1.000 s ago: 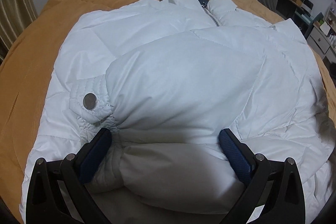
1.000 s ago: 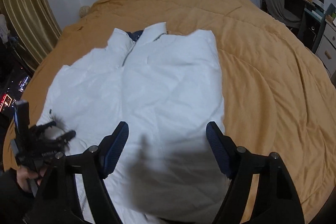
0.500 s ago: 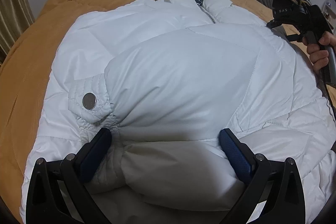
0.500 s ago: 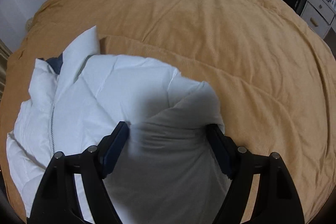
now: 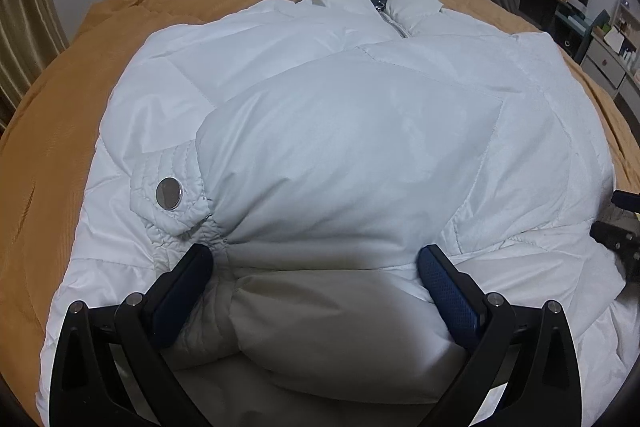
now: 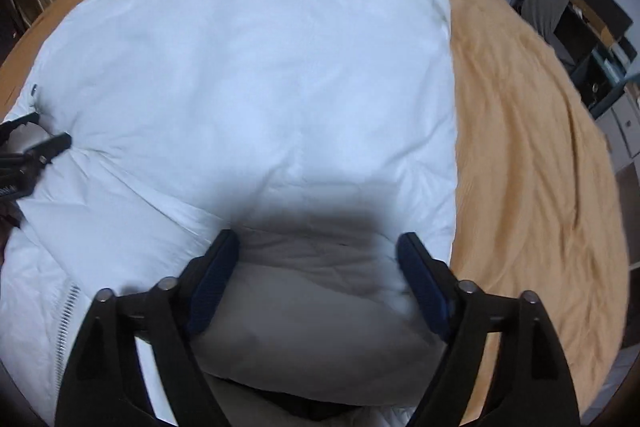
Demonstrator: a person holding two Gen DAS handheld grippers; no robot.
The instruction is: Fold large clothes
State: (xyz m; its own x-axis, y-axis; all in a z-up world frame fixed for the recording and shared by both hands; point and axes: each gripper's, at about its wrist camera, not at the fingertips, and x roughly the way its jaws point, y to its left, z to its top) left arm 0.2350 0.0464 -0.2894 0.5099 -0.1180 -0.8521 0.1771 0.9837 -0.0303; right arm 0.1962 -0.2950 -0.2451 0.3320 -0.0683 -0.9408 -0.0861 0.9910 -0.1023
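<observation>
Left gripper [image 5: 314, 261]: we see the jaws spread wide, a puffy sleeve [image 5: 344, 171] of the white jacket [image 5: 160, 99] bulging between the blue pads [image 5: 448, 291]; both pads touch fabric, nothing pinched. Snap cuff [image 5: 168, 193] lies just left of the left finger. Jacket spreads front-up on the orange bed [image 5: 52, 147], collar [image 5: 412, 5] at the far end, zipper closed at the neck.

Right gripper [image 6: 318, 255]: jaws likewise wide apart, set around a shaded fold at the jacket's [image 6: 248, 67] near right edge, pads [image 6: 212, 283] against cloth. This view is blurred. Bed [image 6: 528, 155] bare to the right; desk [image 6: 592, 23] beyond.
</observation>
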